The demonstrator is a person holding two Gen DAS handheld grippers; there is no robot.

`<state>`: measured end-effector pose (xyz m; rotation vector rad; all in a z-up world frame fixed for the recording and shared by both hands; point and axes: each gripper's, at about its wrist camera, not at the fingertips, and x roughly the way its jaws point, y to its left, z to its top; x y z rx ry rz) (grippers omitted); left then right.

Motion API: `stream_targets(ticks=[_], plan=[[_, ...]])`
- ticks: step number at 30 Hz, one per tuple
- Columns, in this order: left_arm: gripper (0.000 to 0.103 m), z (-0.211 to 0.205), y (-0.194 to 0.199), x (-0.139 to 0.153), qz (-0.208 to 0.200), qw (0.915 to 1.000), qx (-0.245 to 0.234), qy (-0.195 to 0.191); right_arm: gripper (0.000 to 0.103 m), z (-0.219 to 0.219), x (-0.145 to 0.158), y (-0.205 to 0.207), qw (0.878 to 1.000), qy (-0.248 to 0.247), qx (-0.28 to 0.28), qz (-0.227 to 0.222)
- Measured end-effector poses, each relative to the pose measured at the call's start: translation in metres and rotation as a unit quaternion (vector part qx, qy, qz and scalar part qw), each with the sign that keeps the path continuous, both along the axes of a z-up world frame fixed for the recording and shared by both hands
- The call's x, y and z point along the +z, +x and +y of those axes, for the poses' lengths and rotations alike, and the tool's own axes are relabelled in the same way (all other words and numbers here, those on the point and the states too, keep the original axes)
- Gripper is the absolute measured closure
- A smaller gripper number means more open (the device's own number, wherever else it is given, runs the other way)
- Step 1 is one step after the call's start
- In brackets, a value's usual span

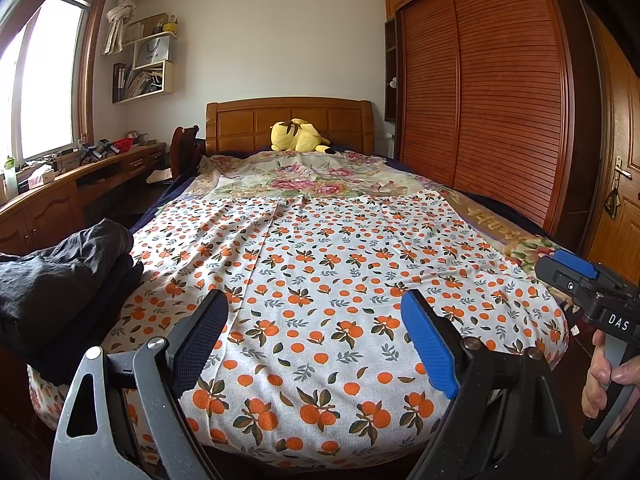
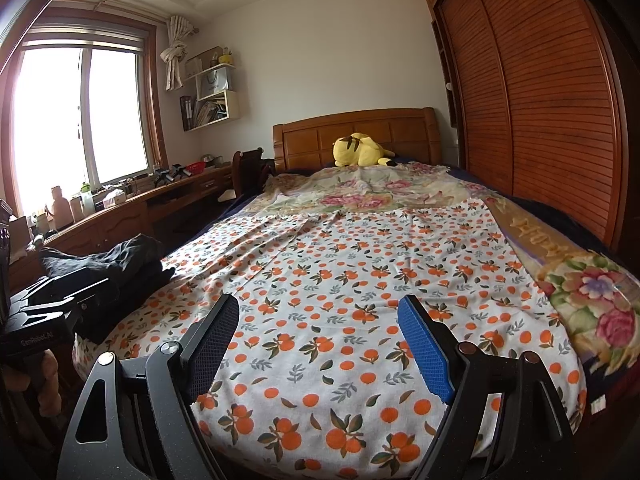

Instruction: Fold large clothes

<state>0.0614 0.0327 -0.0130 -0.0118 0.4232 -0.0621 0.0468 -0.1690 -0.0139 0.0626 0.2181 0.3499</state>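
Observation:
A large white cloth printed with oranges (image 1: 320, 280) lies spread flat over the foot half of the bed; it also shows in the right wrist view (image 2: 352, 300). My left gripper (image 1: 316, 320) is open and empty, held above the cloth's near edge. My right gripper (image 2: 320, 328) is open and empty, also above the near edge. The right gripper's body shows at the right edge of the left wrist view (image 1: 592, 292), held by a hand. A pile of dark folded clothes (image 1: 60, 280) sits on the bed's left corner, also in the right wrist view (image 2: 120, 264).
A floral blanket (image 1: 304, 176) covers the bed's far half, with a yellow plush toy (image 1: 298, 136) at the wooden headboard (image 1: 240, 120). A wooden wardrobe (image 1: 500, 92) runs along the right. A desk (image 1: 80, 184) with clutter stands under the window at left.

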Motion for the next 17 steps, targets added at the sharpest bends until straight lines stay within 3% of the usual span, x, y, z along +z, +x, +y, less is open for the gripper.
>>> stream_targets(ticks=[17], plan=[[0.014,0.0005,0.0008,0.0035,0.005,1.0000,0.004,0.001,0.020,0.0006,-0.0018,0.0002,1.000,0.001,-0.001,0.001]])
